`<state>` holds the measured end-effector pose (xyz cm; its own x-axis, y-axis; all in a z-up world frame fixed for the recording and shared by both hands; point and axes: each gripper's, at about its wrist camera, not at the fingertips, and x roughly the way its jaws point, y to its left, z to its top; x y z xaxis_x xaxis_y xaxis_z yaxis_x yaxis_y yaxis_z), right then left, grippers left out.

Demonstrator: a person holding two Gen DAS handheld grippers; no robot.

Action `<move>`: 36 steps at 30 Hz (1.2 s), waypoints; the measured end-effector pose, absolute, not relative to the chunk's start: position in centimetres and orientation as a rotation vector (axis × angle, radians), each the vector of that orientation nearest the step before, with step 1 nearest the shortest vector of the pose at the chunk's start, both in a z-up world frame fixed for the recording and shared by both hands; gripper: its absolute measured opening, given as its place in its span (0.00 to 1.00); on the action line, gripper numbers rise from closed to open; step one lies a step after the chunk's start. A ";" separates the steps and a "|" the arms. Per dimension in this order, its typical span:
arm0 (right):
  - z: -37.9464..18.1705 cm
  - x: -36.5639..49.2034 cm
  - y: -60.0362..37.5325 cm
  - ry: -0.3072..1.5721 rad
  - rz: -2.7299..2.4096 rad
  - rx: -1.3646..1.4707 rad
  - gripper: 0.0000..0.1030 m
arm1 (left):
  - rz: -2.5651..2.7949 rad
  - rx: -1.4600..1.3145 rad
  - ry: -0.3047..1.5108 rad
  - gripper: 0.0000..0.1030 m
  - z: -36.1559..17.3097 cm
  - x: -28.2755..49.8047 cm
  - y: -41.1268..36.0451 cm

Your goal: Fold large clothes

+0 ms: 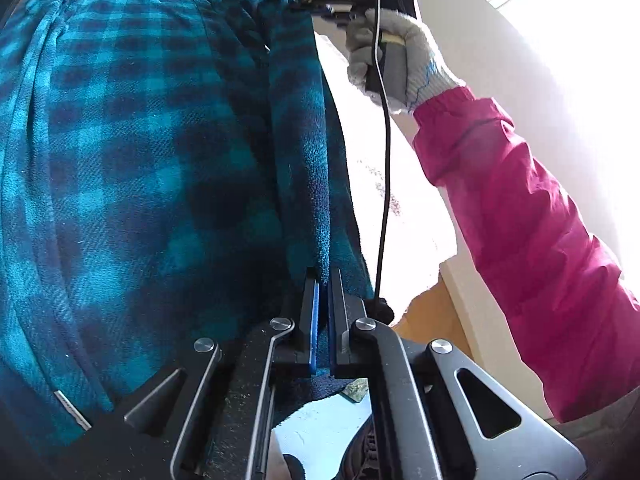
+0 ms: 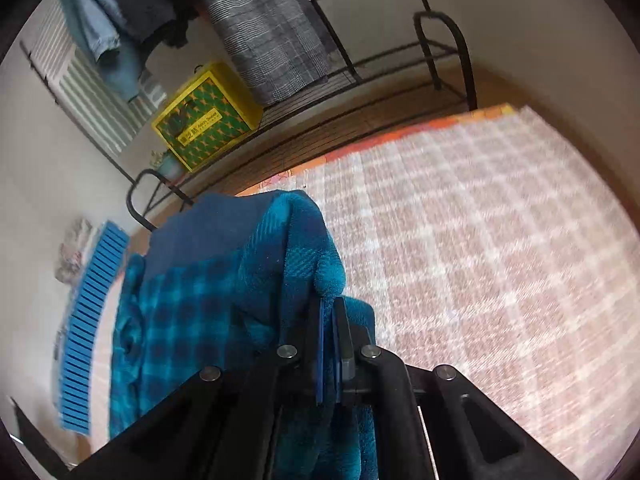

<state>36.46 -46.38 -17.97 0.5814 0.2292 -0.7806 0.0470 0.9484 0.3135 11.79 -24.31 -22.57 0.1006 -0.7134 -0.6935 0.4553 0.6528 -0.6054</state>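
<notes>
You had both grippers clamped on the plaid fleece garment point(image 1: 132, 152), so the step in hand looked like the lift-and-spread that comes ahead of the first fold. Your left gripper point(image 1: 323, 280) had its jaws pressed together on a hanging edge of the fleece, and the cloth rose from there across the left wrist view to your right gripper point(image 1: 320, 6), which pinched an upper corner. Your gloved hand point(image 1: 392, 56) gripped that tool's handle, with the pink sleeve point(image 1: 520, 232) running down from it and a black cable point(image 1: 385, 184) dangling just beside the fleece.

In the right wrist view your right gripper point(image 2: 330, 304) was likewise closed on a bunched fold of the same garment point(image 2: 224, 280), which hung down to the left of the jaws. The checked bedspread point(image 2: 500, 260) lay beyond and to the right of the garment, with no part of the fleece seen resting on it. A yellow box point(image 2: 206, 118) sat on the black wire rack point(image 2: 360, 68) past the far edge of the bedspread, where other clothes hung; a blue ribbed mat point(image 2: 92, 320) lay left of the garment.

By my reading, the next move called for you to carry the garment over the bedspread, pull your two grips apart until the held edge ran taut, and lower it flat before releasing.
</notes>
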 end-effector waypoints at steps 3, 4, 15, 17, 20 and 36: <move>-14.9 36.9 -42.9 0.902 0.117 0.137 0.01 | -0.881 -0.295 1.184 0.00 -22.5 11.6 -24.0; -14.2 37.1 -41.6 0.892 0.128 0.087 0.01 | -0.879 -0.306 1.185 0.00 -22.5 11.6 -23.8; -17.7 39.9 -31.2 0.995 0.382 0.022 0.23 | -0.798 -0.420 1.265 0.00 -25.7 11.8 -21.1; -16.9 39.4 -33.3 0.965 0.418 0.139 0.25 | -0.789 -0.438 1.272 0.00 -26.1 12.2 -20.4; -15.5 38.0 -37.1 0.935 0.362 0.191 0.29 | -0.798 -0.463 1.268 0.00 -26.3 12.5 -19.8; -15.8 16.9 -45.4 1.038 0.439 0.395 0.43 | -0.798 -0.515 1.263 0.40 -24.5 13.7 -16.9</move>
